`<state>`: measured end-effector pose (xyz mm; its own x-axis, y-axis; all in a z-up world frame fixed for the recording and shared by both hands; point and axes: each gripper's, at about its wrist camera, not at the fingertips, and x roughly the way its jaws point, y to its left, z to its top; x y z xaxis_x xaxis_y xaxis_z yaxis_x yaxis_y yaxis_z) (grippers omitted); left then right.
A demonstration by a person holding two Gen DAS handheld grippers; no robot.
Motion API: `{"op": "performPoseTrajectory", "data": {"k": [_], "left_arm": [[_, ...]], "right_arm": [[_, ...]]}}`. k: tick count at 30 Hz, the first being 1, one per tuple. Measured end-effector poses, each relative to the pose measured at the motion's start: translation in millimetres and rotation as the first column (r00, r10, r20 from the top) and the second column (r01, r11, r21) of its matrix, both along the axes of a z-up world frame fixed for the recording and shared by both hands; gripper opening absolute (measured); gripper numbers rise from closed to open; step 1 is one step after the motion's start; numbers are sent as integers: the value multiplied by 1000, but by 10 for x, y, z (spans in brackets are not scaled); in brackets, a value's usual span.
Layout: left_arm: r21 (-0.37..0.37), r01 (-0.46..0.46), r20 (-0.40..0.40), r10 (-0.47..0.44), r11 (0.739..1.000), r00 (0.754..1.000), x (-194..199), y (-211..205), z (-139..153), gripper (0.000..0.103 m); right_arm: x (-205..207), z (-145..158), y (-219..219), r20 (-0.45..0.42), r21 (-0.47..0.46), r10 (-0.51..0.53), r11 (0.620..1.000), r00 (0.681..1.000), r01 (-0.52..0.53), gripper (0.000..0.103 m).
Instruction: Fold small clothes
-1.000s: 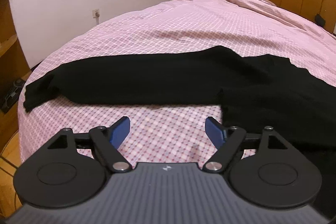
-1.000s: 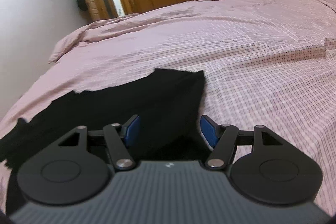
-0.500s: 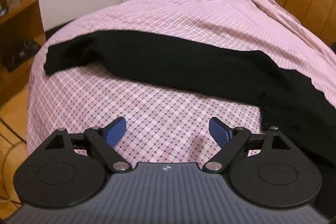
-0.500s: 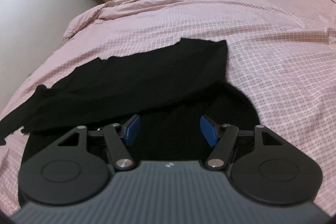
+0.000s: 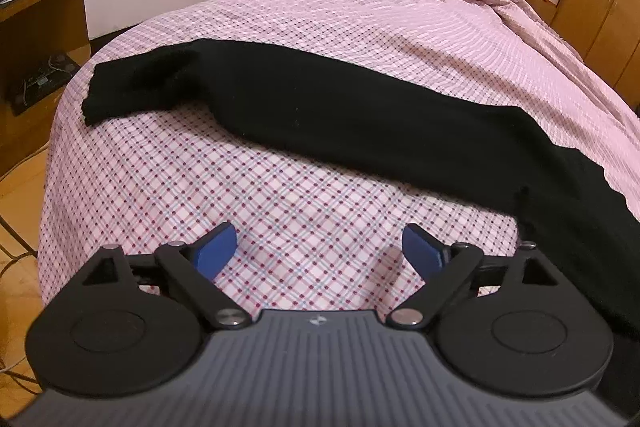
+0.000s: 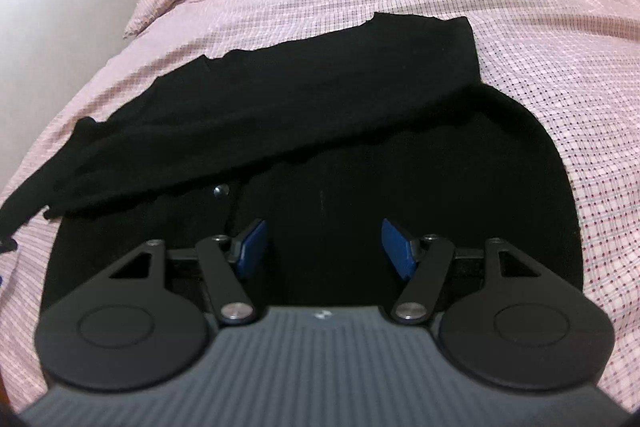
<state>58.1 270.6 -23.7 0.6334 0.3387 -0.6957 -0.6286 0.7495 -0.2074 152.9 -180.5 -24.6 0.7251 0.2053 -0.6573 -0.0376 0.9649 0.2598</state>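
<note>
Left wrist view: your left gripper (image 5: pixel 318 247) has just been spreading its jaws and holds nothing, low in the frame over bare pink checked bedspread (image 5: pixel 280 195), while the black garment (image 5: pixel 340 111) now stretches across mid-frame, closer than a second ago. In the right wrist view your right gripper (image 6: pixel 322 247) hangs unclenched over the garment's lower body, so you look set for the next fold grab.

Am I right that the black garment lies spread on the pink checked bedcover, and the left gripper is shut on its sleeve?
Not quite. The black garment does lie on the pink checked bedcover, but the left gripper is open over bare cover, its jaws just having widened with nothing between them, as the left wrist view shows.
</note>
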Motion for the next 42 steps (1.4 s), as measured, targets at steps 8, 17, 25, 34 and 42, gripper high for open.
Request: {"op": "performPoseTrajectory", "data": {"k": [8, 17, 25, 34, 42], "left_arm": [[-60, -47, 86, 52, 997, 995, 126, 281, 27, 94], [-99, -136, 162, 150, 986, 975, 454, 651, 43, 94], [-7, -128, 151, 128, 992, 980, 773, 761, 17, 92], [82, -66, 243, 44, 994, 969, 595, 755, 256, 19], [167, 97, 411, -159, 981, 898, 526, 354, 941, 18]], "right_arm": [[2, -4, 53, -3, -13, -9, 1000, 1000, 9, 68], [-28, -32, 72, 10, -25, -5, 1000, 1000, 6, 68], [-26, -65, 103, 15, -29, 7, 1000, 1000, -6, 74], [-29, -63, 116, 17, -27, 7, 1000, 1000, -7, 76], [-65, -38, 61, 27, 19, -4, 1000, 1000, 3, 76]]}}
